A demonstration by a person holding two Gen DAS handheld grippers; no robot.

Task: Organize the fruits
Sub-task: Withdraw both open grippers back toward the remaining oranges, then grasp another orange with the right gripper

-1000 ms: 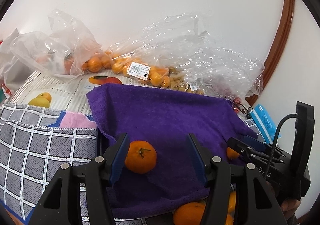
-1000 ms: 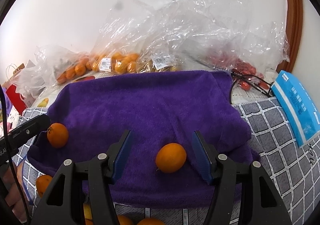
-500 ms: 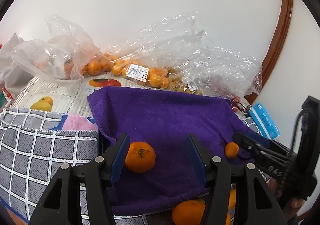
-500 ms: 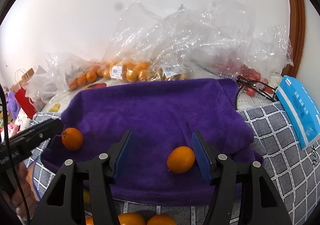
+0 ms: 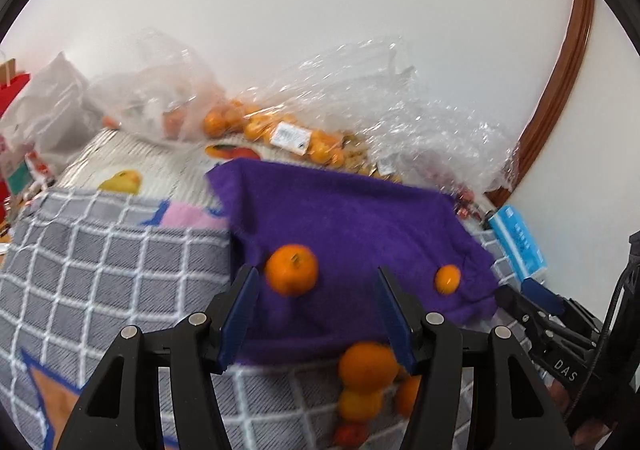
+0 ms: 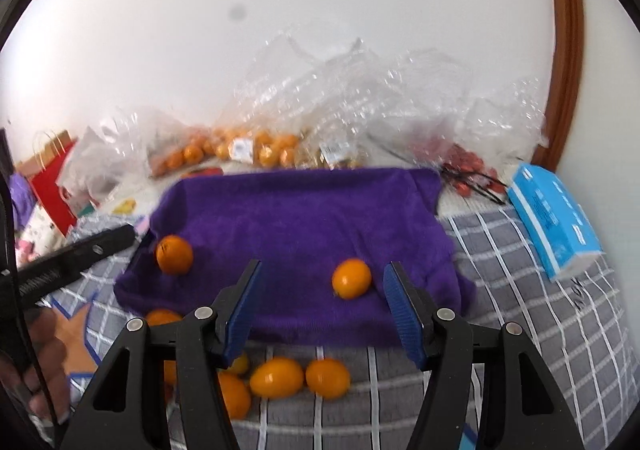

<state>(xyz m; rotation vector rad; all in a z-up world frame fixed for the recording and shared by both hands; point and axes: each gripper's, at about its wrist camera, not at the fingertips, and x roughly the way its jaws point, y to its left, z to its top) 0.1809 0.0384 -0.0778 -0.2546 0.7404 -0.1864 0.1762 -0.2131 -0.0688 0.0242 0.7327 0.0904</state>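
Note:
A purple towel (image 5: 344, 210) (image 6: 296, 218) lies on a grey checked cloth. A mandarin with a green stem (image 5: 292, 269) (image 6: 174, 254) sits on the towel's left front. A smaller orange fruit (image 5: 447, 279) (image 6: 351, 278) sits on its right front. Several loose orange fruits (image 5: 368, 366) (image 6: 276, 377) lie on the checked cloth in front of the towel. My left gripper (image 5: 316, 310) is open and empty, just behind the mandarin. My right gripper (image 6: 324, 310) is open and empty, just behind the smaller fruit.
Clear plastic bags of oranges (image 5: 256, 126) (image 6: 240, 146) and other produce line the wall behind the towel. A blue tissue pack (image 6: 556, 218) (image 5: 518, 246) lies at the right. A red paper bag (image 6: 52, 178) stands at the far left. Small red fruits (image 6: 468, 170) lie behind the towel's right corner.
Both grippers have pulled back and up from the towel, so both fruits look farther away and more loose fruits in front show. Both stay open; the fruits have not moved.

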